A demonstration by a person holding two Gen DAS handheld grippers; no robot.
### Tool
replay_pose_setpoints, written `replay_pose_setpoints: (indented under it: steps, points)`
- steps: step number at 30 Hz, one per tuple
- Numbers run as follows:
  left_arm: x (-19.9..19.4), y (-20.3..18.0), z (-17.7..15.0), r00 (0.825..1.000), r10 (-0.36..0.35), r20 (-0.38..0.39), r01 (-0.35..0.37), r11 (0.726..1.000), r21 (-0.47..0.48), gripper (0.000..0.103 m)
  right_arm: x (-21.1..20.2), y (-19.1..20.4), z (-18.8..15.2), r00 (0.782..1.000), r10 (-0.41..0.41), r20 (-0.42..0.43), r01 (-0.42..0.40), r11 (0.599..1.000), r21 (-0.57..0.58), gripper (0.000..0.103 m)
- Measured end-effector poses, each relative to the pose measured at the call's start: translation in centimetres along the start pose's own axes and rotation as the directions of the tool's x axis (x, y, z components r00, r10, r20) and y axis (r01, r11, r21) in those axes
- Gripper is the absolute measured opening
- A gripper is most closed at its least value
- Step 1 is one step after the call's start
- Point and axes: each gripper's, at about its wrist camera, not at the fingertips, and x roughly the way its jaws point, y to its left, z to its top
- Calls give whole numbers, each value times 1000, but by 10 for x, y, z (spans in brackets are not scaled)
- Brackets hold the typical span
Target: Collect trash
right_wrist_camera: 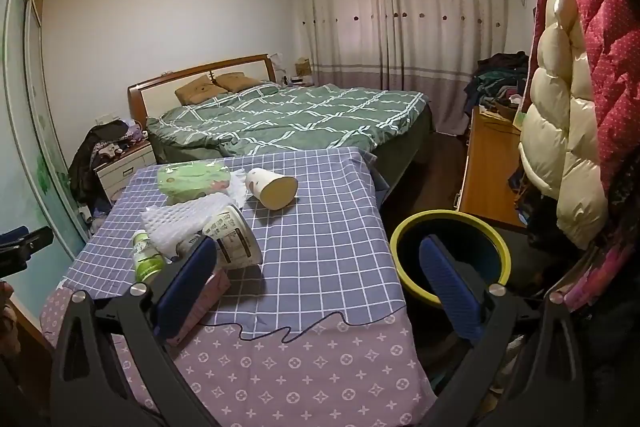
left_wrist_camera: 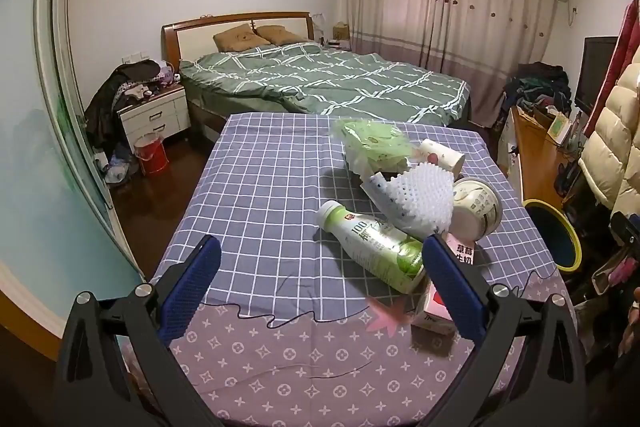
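Table [left_wrist_camera: 256,187] with blue grid cloth over a purple patterned one, bedroom behind. Left gripper [left_wrist_camera: 322,267] hangs above the near table edge, jaws wide apart, nothing between the pads. Right gripper [right_wrist_camera: 318,267] likewise spread wide, empty, left finger over the table, right finger in front of the bin.

Trash sits in one cluster at about 2 o'clock from the left gripper:
- green-and-white drink bottle [left_wrist_camera: 372,247] lying on its side, nearest, its base just beside the right finger
- pink carton [left_wrist_camera: 436,303] at the bottom of the pile, partly hidden by that finger
- white foam fruit net [left_wrist_camera: 424,199] draped over the middle
- white tub [left_wrist_camera: 478,207] tipped on its side, touching the net
- paper cup [left_wrist_camera: 442,155] on its side, farther back
- green plastic package [left_wrist_camera: 372,143] at the far end of the pile

Yellow-rimmed dark bin [right_wrist_camera: 450,259] stands on the floor just beside the table's right edge, at 3 o'clock from the pile, upright, inside too dark to tell.
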Motion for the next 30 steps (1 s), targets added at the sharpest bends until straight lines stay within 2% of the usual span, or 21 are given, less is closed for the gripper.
replay_pose_setpoints:
  steps: [30]
  points:
    - [11,4,-1,999,-19,-40,18,1000,-9,99,7,3,0,1000,13,-12,-13,1000,9,97]
